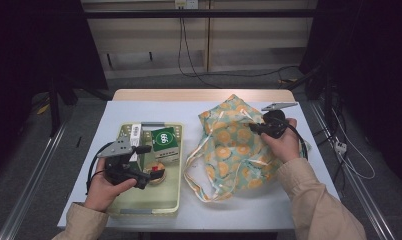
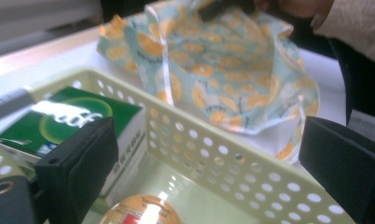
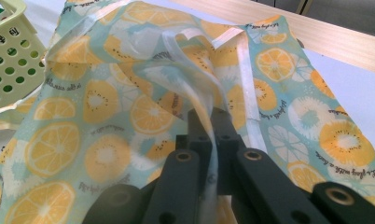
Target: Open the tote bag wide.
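A fabric bag printed with orange slices lies crumpled on the right half of the table. My right gripper is shut on a fold of it near its top; in the right gripper view the fingertips pinch the thin cloth of the bag. My left gripper hangs inside the pale yellow basket, jaws wide open. A round orange-topped tin lies low between the jaws, untouched by either. A green box stands just beyond the left jaw.
The basket has perforated walls and also holds a white box at its far end, next to the green box. The bag's white straps trail toward the basket. The basket's corner is left of the bag.
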`<state>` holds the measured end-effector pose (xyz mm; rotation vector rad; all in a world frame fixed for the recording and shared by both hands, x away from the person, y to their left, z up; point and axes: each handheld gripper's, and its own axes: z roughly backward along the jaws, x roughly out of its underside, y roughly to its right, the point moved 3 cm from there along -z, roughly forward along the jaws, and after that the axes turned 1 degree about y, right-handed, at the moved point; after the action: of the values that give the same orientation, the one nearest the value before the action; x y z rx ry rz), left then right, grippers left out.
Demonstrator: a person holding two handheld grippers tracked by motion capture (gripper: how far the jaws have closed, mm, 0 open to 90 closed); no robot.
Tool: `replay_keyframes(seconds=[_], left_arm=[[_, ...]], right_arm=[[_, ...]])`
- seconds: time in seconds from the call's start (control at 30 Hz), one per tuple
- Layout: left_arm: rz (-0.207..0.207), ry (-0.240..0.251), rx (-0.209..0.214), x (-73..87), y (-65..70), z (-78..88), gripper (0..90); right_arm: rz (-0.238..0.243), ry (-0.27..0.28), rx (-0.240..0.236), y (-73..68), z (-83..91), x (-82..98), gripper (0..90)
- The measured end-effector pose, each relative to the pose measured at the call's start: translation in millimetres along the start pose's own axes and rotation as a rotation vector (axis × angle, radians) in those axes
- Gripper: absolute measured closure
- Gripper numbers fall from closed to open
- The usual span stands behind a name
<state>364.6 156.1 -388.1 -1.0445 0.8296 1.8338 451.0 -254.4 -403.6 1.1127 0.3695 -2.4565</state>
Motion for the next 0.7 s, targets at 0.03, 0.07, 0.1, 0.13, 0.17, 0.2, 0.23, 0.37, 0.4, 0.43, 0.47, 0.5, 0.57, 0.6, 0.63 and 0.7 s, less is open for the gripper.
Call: replay_keyframes(seconds=[0.03, 0.07, 0.1, 0.13, 0.17, 0.2, 0.23, 0.37, 0.4, 0.43, 0.47, 0.5, 0.57, 0.6, 0.63, 0.7], left_arm=[[0.002, -0.016, 0.006, 1.3, 0.4, -3.1, 4.5], [-0.004, -0.033, 0.003, 2.6, 0.4, -6.0, 4.6], [-0.004, -0.050, 0.003, 4.1, 0.4, -8.6, 4.6], [-0.002, -0.062, 0.003, 5.8, 0.1, -11.1, 4.6], [0.004, -0.074, 0.007, 7.5, -0.1, -13.4, 4.7], [0.007, -0.083, 0.008, 9.1, -0.6, -15.5, 4.7], [0.010, -0.094, 0.006, 10.9, -1.2, -17.9, 5.1], [0.035, -0.120, -0.008, 17.8, -4.8, -24.9, 5.6], [0.043, -0.128, -0.015, 19.9, -6.1, -25.9, 5.6], [0.047, -0.140, -0.023, 22.2, -8.1, -26.6, 5.6], [0.062, -0.146, -0.030, 24.7, -9.4, -27.7, 5.6], [0.047, -0.151, -0.045, 26.8, -10.7, -28.2, 5.6], [0.007, -0.167, -0.065, 29.0, -11.5, -29.5, 5.7], [0.008, -0.172, -0.065, 29.0, -11.2, -30.0, 5.6], [0.007, -0.179, -0.062, 28.4, -11.5, -30.0, 5.6], [0.009, -0.181, -0.065, 27.7, -10.1, -31.8, 5.5]], right_arm=[[0.000, -0.001, -0.001, -0.2, -0.5, 0.7, 89.4], [0.003, -0.002, 0.001, -0.2, -0.8, 1.3, 89.4], [0.004, -0.003, 0.001, -0.5, -1.0, 1.8, 89.4], [0.003, -0.006, -0.002, -0.9, -1.2, 2.2, 89.4], [0.005, -0.007, -0.002, -1.1, -1.5, 2.5, 89.4], [0.005, -0.006, -0.004, -1.6, -1.6, 2.5, 89.4], [0.006, -0.007, -0.004, -1.9, -1.6, 2.4, 89.4], [0.012, -0.005, -0.007, -3.7, -0.6, 1.5, 89.5], [0.013, -0.005, -0.007, -3.9, -0.3, 1.6, 89.4], [0.013, -0.005, -0.008, -4.2, -0.1, 1.7, 89.5], [0.012, -0.002, -0.009, -4.3, 0.1, 2.0, 89.4], [0.009, -0.002, -0.009, -4.3, 0.2, 2.4, 89.4], [0.009, -0.004, -0.010, -4.0, -0.2, 3.6, 89.4], [0.007, -0.006, -0.011, -4.0, -0.5, 4.2, 89.4], [0.007, -0.009, -0.011, -3.9, -0.9, 4.8, 89.4], [0.005, -0.009, -0.013, -4.0, -1.9, 5.8, 89.5]])
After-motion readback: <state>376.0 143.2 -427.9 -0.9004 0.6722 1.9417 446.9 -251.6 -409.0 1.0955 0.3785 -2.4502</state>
